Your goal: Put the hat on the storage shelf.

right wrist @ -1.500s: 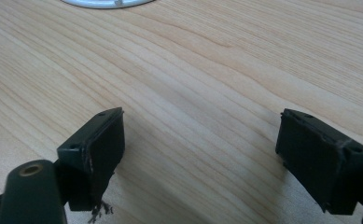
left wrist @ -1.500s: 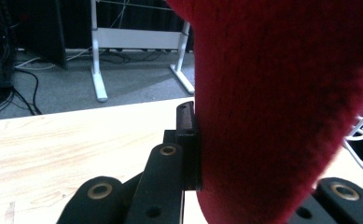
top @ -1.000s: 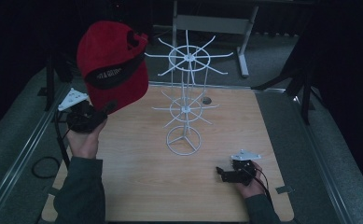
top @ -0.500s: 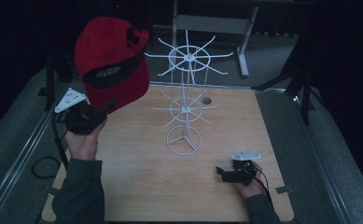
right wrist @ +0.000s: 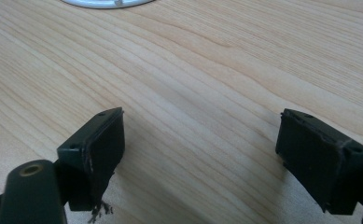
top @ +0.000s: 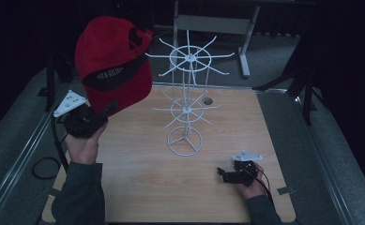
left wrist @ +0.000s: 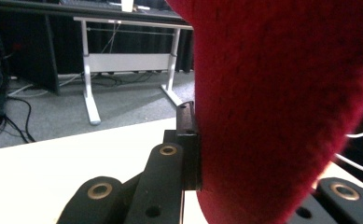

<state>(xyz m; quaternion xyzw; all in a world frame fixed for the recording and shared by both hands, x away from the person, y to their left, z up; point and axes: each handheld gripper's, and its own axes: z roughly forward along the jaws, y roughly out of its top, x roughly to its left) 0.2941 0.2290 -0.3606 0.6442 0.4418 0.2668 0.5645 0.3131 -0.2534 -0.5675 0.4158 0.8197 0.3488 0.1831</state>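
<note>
Little changes over the last second: the red cap (top: 112, 65) drifts slightly up and to the left in the high view, carried by the left tool (top: 109, 108), and its tilt shifts a bit. The right tool (top: 220, 174) sits in the same spot on the counter (top: 138, 187) as a second ago. Read: the cap is raised and being lined up, likely for hanging on the white wire rack (top: 186, 101); it is not yet on any hook.

Left tool: jaws nearly closed, clamped on the lower edge of the cap, apparently the brim end. In the left gripper view the red fabric (left wrist: 272, 107) sits pressed against the one black jaw pad in sight; the other jaw is hidden behind the cloth. The grip looks firm, with the cap standing up above the tool.

Cap location: in the air over the counter's left rear corner, left of the rack's top ring of hooks, near it but not touching.

Right tool (right wrist: 202, 140): jaws wide apart, nothing between them, only bare wood below. It rests low at the counter's front right, well apart from the rack's round base (right wrist: 104, 3).

Next, by my guess: move the cap right, over an upper hook.
</note>
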